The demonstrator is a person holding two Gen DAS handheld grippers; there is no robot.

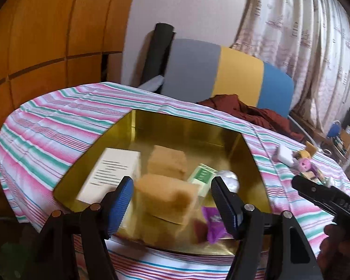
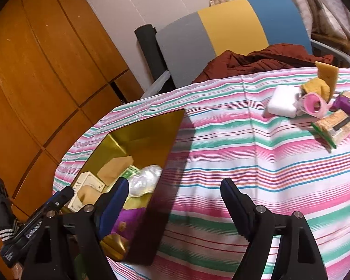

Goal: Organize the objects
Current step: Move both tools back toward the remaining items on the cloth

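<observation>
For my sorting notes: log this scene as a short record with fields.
surface: pink, green and white striped tablecloth
container: gold metal tin, open
in tin: white printed box, two tan sponge blocks, green carton, purple packet
loose pile: white block, pink tape dispenser
left tongs: open, empty
right tongs: open, empty

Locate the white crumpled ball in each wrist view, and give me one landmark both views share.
Left wrist view: the white crumpled ball lies in the gold tin, right of centre, just beyond the left gripper's right finger.
Right wrist view: it sits lower left, inside the tin against its right wall.
Shared landmark: the grey, yellow and blue chair back behind the table.
</observation>
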